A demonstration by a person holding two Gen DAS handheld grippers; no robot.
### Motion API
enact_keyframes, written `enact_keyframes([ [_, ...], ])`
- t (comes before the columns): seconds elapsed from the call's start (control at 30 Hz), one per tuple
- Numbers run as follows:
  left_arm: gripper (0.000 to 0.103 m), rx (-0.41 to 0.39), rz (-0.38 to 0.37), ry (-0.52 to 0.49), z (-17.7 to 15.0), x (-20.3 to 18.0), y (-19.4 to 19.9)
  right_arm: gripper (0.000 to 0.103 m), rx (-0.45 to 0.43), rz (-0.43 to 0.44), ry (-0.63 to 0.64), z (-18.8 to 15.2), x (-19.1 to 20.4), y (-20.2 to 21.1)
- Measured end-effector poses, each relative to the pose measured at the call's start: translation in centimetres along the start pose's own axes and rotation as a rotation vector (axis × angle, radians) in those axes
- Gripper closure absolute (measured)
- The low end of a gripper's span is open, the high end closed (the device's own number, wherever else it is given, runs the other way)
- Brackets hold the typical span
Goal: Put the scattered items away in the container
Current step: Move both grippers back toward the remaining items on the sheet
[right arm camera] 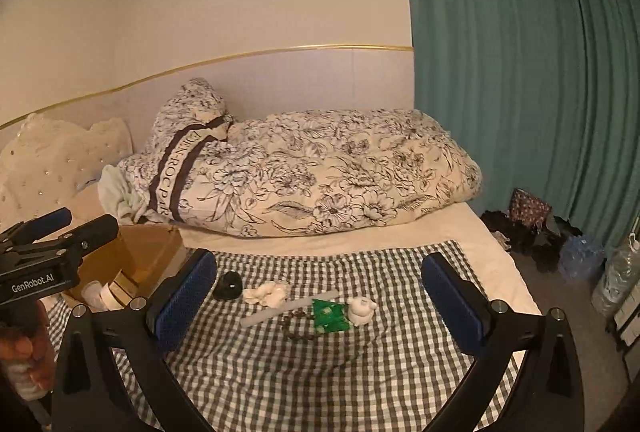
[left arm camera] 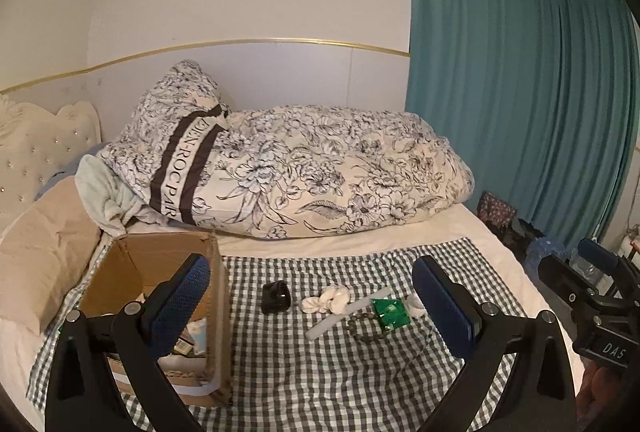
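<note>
The cardboard box (left arm camera: 160,296) stands at the left end of the checked cloth (left arm camera: 320,372) spread on the bed (left arm camera: 472,228), and it already holds several things: packets and pale rolls show inside it in both views, though what they are is hard to tell. So part of the tidying looks done.

What is left lies in a loose row on the cloth to the right of the box. Nearest the box is a small black object (left arm camera: 275,297), then a cream scrunchie (left arm camera: 326,300), a white stick (left arm camera: 347,313) lying slantwise, a dark beaded chain (left arm camera: 362,328), a green packet (left arm camera: 390,313) and a small white figure (right arm camera: 361,310) just beside the packet. That makes about six items not yet in the box.

The left hand-held gripper (left arm camera: 310,308) hangs above the cloth with its blue pads spread wide and nothing between them; its left pad overlaps the box in its own view. The right hand-held gripper (right arm camera: 320,306) is likewise spread wide and empty, facing the row of items. Neither touches anything, so I judge the task to be partway along, with the next pick not yet begun
</note>
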State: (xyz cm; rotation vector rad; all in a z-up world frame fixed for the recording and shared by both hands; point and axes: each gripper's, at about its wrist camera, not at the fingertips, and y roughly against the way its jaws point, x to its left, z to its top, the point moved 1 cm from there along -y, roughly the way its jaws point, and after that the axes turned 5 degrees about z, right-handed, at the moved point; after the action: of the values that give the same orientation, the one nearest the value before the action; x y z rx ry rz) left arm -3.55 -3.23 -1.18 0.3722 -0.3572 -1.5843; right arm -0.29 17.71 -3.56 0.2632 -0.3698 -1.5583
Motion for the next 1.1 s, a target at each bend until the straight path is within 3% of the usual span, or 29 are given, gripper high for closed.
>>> enact_keyframes([
  [0.4, 0.0, 0.096, -0.016, -0.035, -1.2, -2.0, -4.7, 0.0, 0.09, -0.008, 0.002, -1.4, -2.0, -3.8],
  [1.1, 0.0, 0.292, 0.06, -0.03, -5.9, -1.4, -15.1, 0.0, 0.322, 0.039, -0.04, -6.7, -4.7, -14.1],
])
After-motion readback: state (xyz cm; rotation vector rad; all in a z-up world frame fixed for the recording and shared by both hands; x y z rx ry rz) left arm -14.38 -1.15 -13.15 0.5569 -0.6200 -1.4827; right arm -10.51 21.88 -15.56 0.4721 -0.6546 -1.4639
